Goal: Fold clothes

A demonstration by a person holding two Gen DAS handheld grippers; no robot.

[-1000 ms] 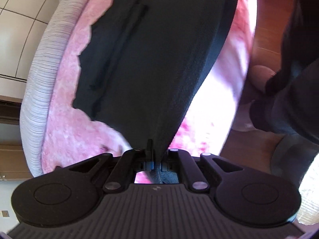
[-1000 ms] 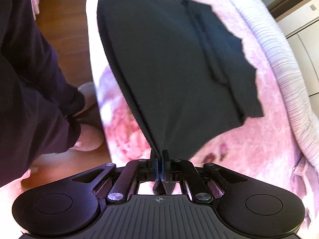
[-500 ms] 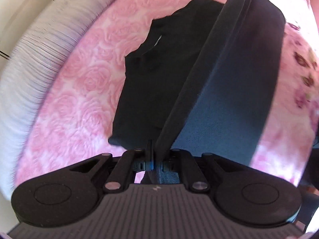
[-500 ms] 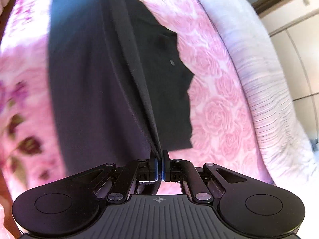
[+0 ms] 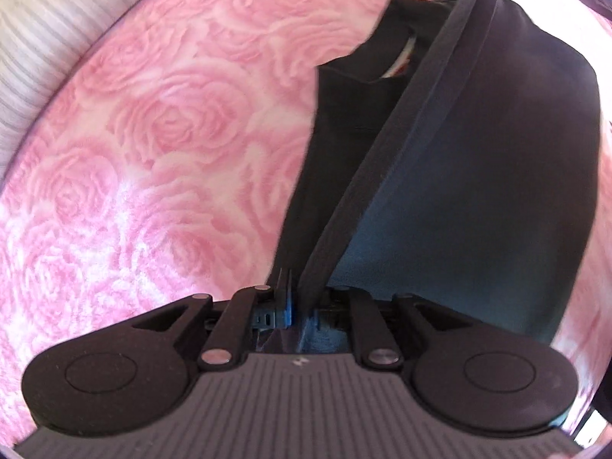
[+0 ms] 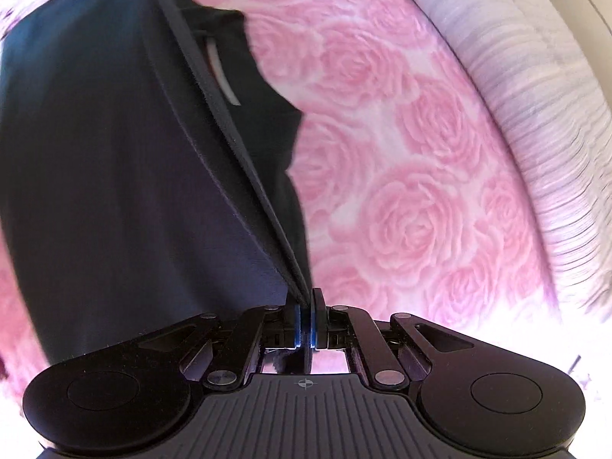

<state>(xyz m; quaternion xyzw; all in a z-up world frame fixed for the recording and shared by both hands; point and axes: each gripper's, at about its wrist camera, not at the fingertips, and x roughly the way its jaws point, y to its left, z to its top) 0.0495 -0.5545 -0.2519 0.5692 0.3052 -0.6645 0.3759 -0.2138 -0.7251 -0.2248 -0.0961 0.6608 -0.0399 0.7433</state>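
Observation:
A black garment [image 5: 478, 176] lies partly on a pink rose-patterned blanket [image 5: 153, 134], with one hemmed edge lifted and stretched between both grippers. My left gripper [image 5: 302, 290] is shut on that edge at the bottom middle of the left wrist view. In the right wrist view the same black garment [image 6: 114, 160] fills the left half, and my right gripper [image 6: 305, 302] is shut on its hem. A white neck label [image 6: 220, 72] shows inside the lower layer. The lifted panel hides the cloth beneath it.
A white ribbed quilt [image 6: 535, 95] runs along the far side of the blanket, seen also as the white ribbed quilt [image 5: 38, 38] at the left wrist view's upper left. Bare pink blanket [image 6: 401, 191] spreads beside the garment.
Both grippers have carried the held hem forward over the bed and lower. The floor and the person's legs have left view, and the neck label now shows.

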